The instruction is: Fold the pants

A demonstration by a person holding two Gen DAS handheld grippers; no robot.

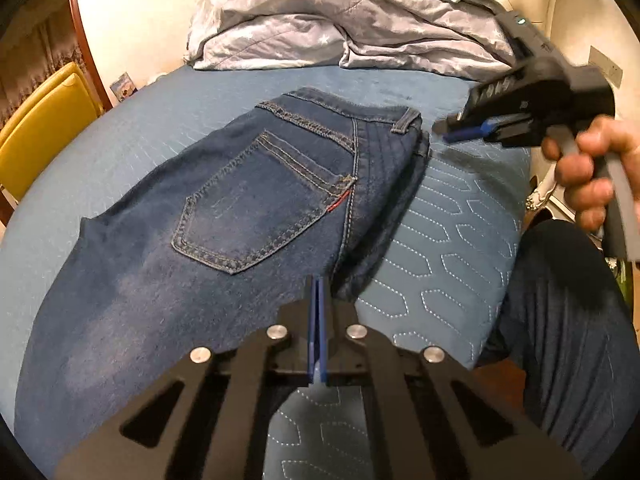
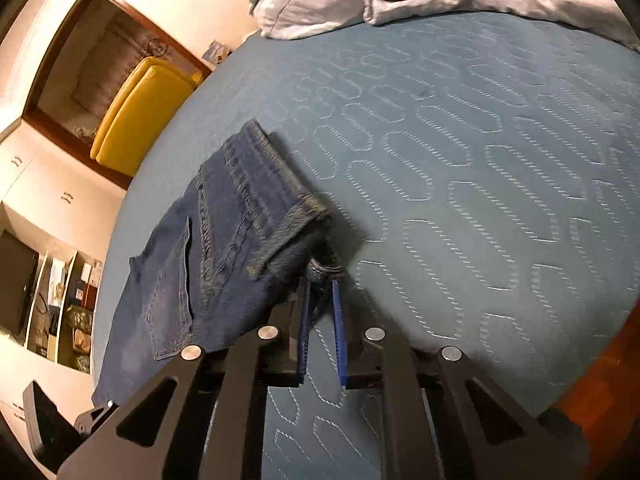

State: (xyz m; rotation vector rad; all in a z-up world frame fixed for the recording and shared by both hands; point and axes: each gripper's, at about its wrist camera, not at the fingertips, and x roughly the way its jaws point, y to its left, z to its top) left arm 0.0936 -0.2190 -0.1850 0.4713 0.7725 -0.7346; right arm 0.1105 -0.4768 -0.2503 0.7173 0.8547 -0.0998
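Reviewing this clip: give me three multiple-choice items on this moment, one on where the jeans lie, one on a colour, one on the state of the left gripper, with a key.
1. Where do the jeans lie?
A. On the blue quilted bedspread
B. On the yellow chair
C. On the floor

2. What colour is the small tab at the back pocket's corner?
A. Green
B. Red
C. White

3. How does the left gripper stand?
A. Wide open
B. Shut on the quilt
C. Shut, blue pads together, with no cloth visible between them

Key:
1 A, the denim is spread on the stitched blue cover in both views.
2 B, a red tab shows at the pocket's edge in the left wrist view.
3 C, the pads meet above the jeans.
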